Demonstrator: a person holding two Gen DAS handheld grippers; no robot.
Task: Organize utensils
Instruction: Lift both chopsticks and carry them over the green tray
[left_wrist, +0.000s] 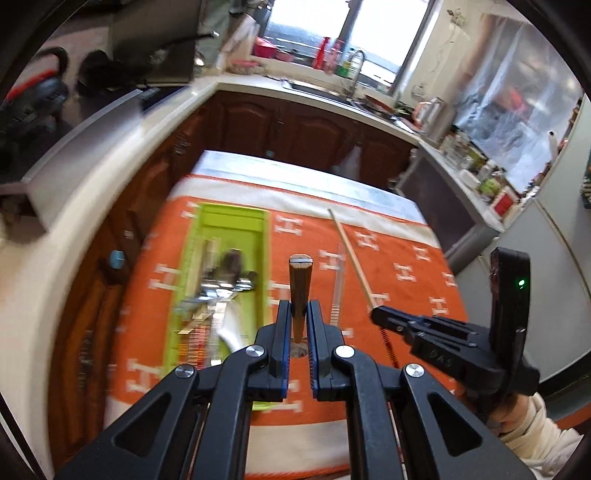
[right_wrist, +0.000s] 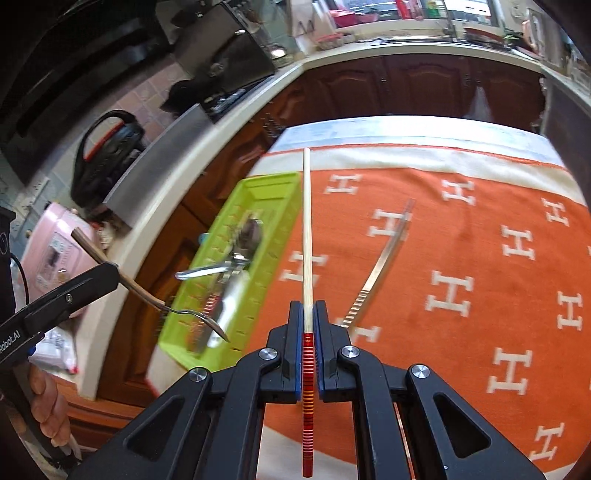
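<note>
Both grippers, left gripper (left_wrist: 298, 314) and right gripper (right_wrist: 307, 314), hang raised with fingers clamped.

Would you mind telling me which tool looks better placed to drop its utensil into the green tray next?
Left, probably. The left tool holds its fork with the tines beside the green tray, seemingly over its near edge. The right tool grips a chopstick farther toward the orange cloth.

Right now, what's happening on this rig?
A person is sorting utensils with two handheld grippers. The left gripper is shut on a wooden-handled fork, held in the air beside the green tray. The right gripper is shut on a chopstick, also lifted. The tray already holds metal cutlery. One metal chopstick lies on the orange cloth.
</note>
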